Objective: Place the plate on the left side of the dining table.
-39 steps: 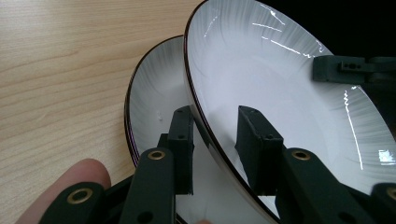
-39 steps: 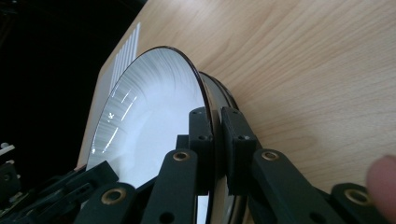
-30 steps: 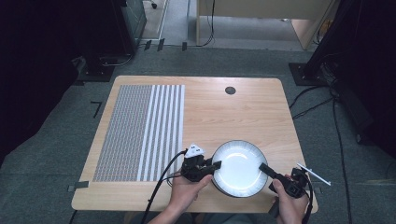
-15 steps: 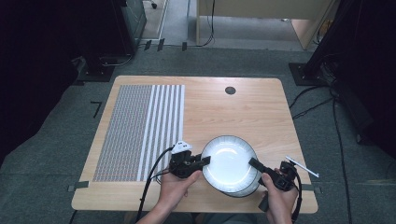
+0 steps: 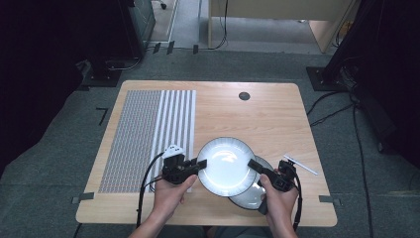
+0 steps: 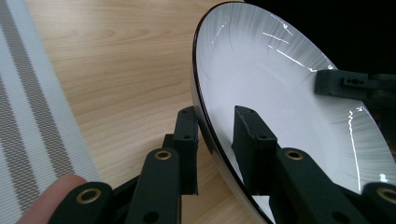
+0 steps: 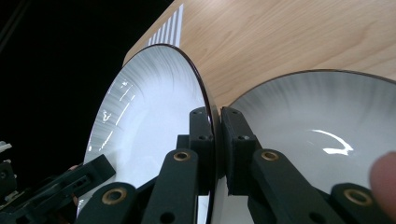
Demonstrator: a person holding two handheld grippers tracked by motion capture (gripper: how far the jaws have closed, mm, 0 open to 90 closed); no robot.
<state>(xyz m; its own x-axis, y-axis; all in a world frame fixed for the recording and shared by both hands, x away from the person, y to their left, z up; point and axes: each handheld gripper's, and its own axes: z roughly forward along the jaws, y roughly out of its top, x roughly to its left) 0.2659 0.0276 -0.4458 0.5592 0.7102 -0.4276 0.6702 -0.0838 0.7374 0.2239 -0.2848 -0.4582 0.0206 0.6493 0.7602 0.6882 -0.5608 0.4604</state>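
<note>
High view, both grippers clamp upper plate point(image 5: 225, 166) (rim pinched), second plate point(image 5: 250, 196) beneath

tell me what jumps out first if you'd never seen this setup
The white plate with a dark rim, held up near the table's front edge, the left gripper clamped on its left rim and the right gripper on its right. Just beneath it, at its right, a second plate rests on the wooden table. Next comes the striped placemat covering the table's left part.
</note>
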